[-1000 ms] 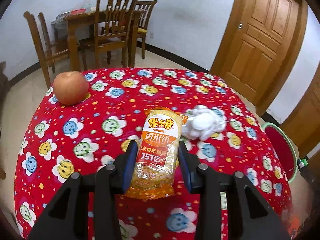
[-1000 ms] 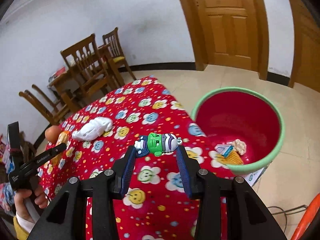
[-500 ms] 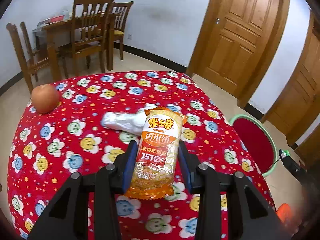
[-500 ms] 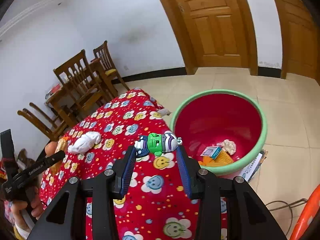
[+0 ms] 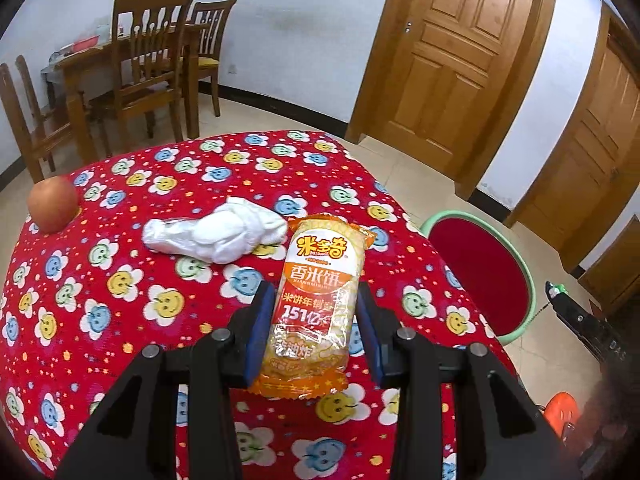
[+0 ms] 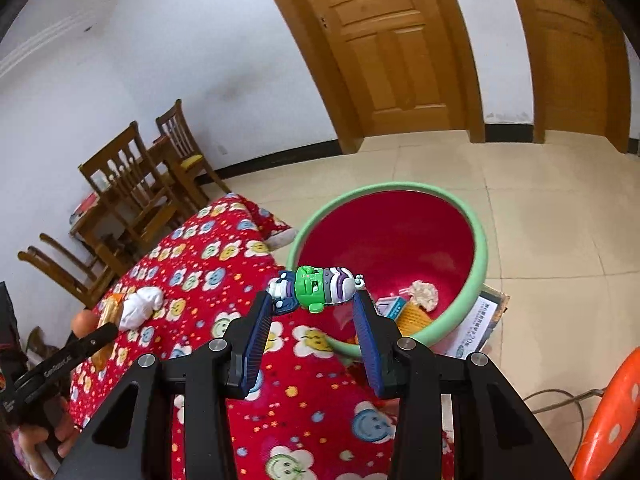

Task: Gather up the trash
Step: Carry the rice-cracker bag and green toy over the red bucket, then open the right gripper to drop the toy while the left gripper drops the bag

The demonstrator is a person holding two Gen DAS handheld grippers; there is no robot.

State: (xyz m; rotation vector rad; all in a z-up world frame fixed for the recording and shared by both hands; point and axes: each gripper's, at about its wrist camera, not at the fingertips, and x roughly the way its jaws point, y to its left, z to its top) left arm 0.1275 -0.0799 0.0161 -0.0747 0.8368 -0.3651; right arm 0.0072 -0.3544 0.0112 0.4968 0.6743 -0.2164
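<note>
Both grippers are loaded, so the step in hand looks like the carry to the bin (image 6: 478,248), the red tub with a green rim that stands on the floor just off the table's (image 5: 120,320) corner.

The left gripper (image 5: 316,326) pinches a snack pack (image 5: 320,304) by its lower half, the blue pads pressing its two long sides; the pack stands nearly upright between the jaws and hangs above the cloth near the table's near edge. The right gripper (image 6: 312,312) grips a small toy figure (image 6: 316,286), green-headed with purple and white stripes, lying crosswise between the fingertips. In the right wrist view the toy hangs over the table's corner, right at the bin's near rim, not yet clear over the opening. Some scraps already lie at the bottom of the bin.

On the table a white wad (image 5: 216,236) lies near the middle and an apple (image 5: 53,204) sits at the far left edge. The wad reads as trash not yet collected; the apple probably is not.

Next, I judge, the right gripper needs to go a little further out, until the toy hangs above the red interior, then spread its jaws. The left has farther to go: across the table's right edge to the bin before it lets go. Releasing early would drop either item on the cloth or the floor.
</note>
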